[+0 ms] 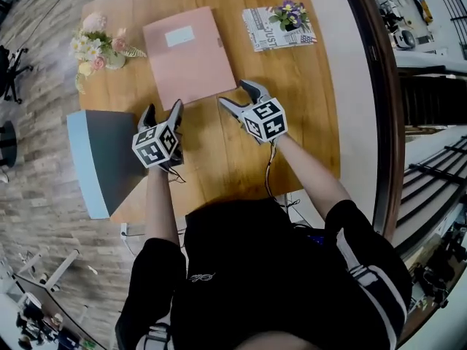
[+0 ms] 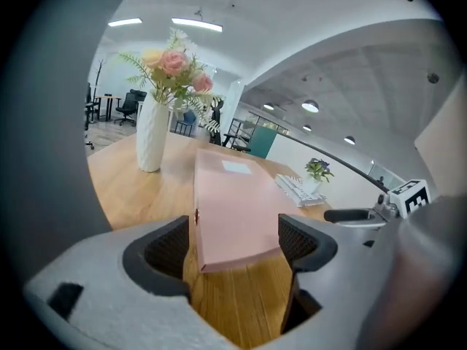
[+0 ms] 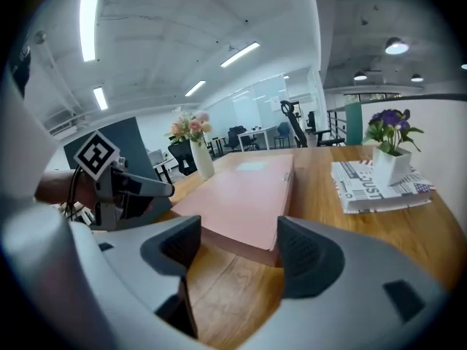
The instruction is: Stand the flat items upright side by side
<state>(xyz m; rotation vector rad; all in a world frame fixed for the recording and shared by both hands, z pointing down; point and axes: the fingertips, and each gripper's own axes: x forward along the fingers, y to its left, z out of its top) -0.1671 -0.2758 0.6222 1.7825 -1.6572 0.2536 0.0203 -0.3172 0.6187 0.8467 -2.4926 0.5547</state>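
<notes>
Both grippers hold their grey jaws, lined with dark, finely textured pads, wide apart and clamp nothing. The left gripper (image 1: 163, 111) points at the near left corner of the pink folder (image 1: 188, 57). The right gripper (image 1: 235, 95) points at its near right corner. Both tilt downward on outstretched forearms. The folder lies flat on the wooden table (image 1: 219, 152), smooth and rectangular, with a white label. The left gripper view shows the tall white vase (image 2: 152, 138) left of the folder in profile. The right gripper view shows the folded newspaper (image 3: 379, 184) to its right.

Closed pink folder (image 1: 188, 55), white label up, lying flat on the wooden table (image 1: 219, 155)
</notes>
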